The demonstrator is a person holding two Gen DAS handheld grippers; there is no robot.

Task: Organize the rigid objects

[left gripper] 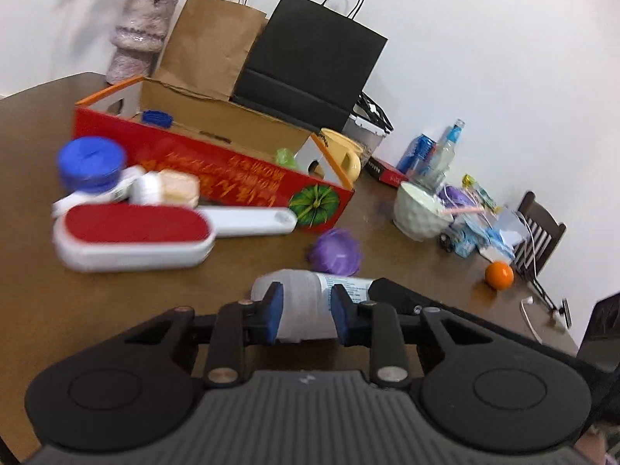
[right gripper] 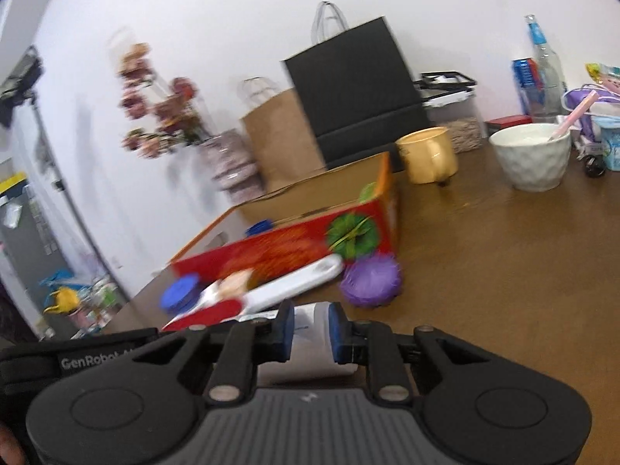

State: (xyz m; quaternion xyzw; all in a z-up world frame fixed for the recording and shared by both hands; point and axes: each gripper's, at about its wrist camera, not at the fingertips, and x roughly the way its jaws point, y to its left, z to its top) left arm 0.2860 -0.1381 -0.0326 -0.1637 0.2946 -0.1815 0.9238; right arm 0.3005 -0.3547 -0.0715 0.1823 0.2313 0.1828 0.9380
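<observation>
The table [left gripper: 407,255] is brown, and the long box [left gripper: 217,172] on it is red with orange writing and a green striped pumpkin picture. Near it sit a purple ball [left gripper: 336,252], a blue lid [left gripper: 91,159] and a white brush [left gripper: 135,238] with a red top. Far right is an orange fruit [left gripper: 500,275], and the cup [left gripper: 343,151] is yellow.

Bare brown wooden tabletop [right gripper: 503,271] is left open on the right, between the red cardboard box [left gripper: 217,170] and the white dimpled bowl [left gripper: 418,213]. The left is blocked by a red-topped white brush [left gripper: 135,236]; ahead, passage is narrowed by a purple spiky ball [left gripper: 336,252].
</observation>
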